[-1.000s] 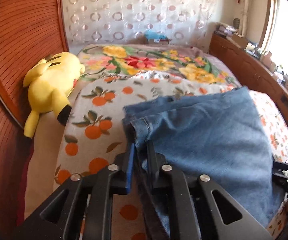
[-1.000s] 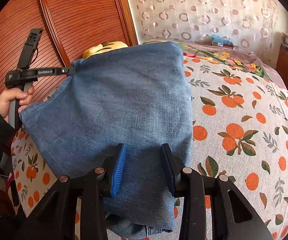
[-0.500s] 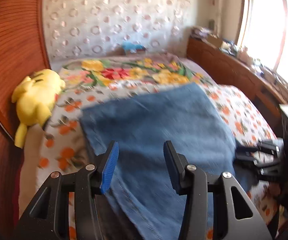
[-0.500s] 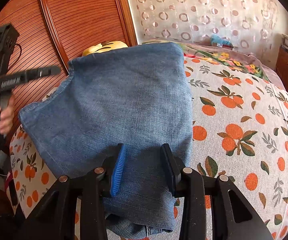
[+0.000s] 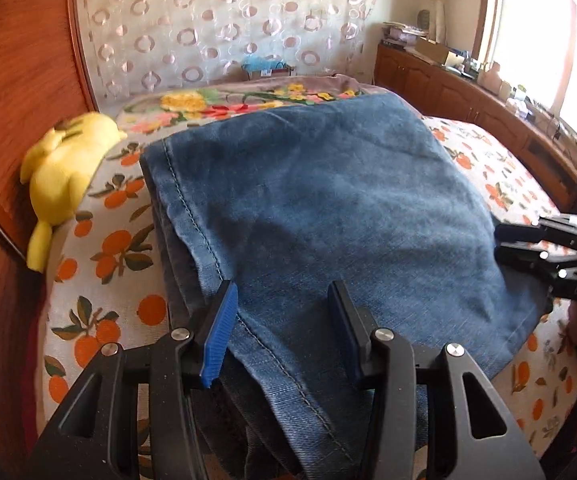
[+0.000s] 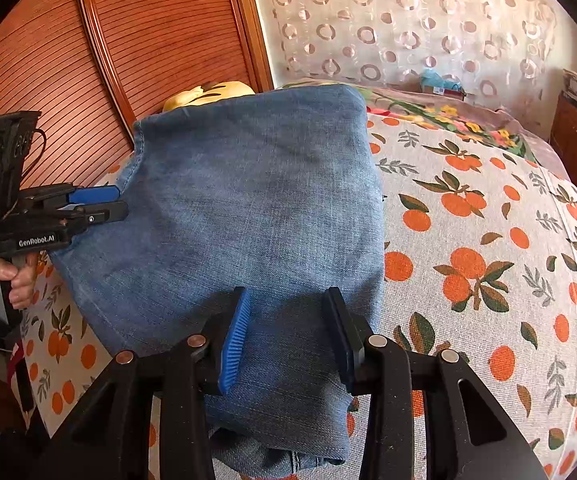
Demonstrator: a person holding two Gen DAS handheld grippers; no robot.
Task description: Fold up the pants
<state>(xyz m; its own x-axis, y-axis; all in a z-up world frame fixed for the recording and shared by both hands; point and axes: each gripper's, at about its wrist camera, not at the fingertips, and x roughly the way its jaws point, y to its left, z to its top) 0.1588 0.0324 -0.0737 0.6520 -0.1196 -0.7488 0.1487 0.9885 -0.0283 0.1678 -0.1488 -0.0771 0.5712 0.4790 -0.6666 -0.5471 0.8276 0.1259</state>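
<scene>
1. A yellow plush toy [image 5: 62,168] is seen lying against the ribbed wooden headboard [image 6: 160,28], just beside the pants [image 5: 328,208]; a floral blanket [image 5: 224,100] is spread behind them.
2. The pants, of blue denim with stitched seams, are laid folded in a thick rectangular stack on the orange-printed bedsheet [image 6: 488,240].
3. The left gripper [image 5: 284,320] is held with its jaws spread above the stack's near seam, nothing being pinched.
4. The right gripper [image 6: 288,328] is likewise held parted over the denim; whether the pads touch the cloth cannot be told.
5. A hand [image 6: 4,280] is seen on the left gripper's handle.
</scene>
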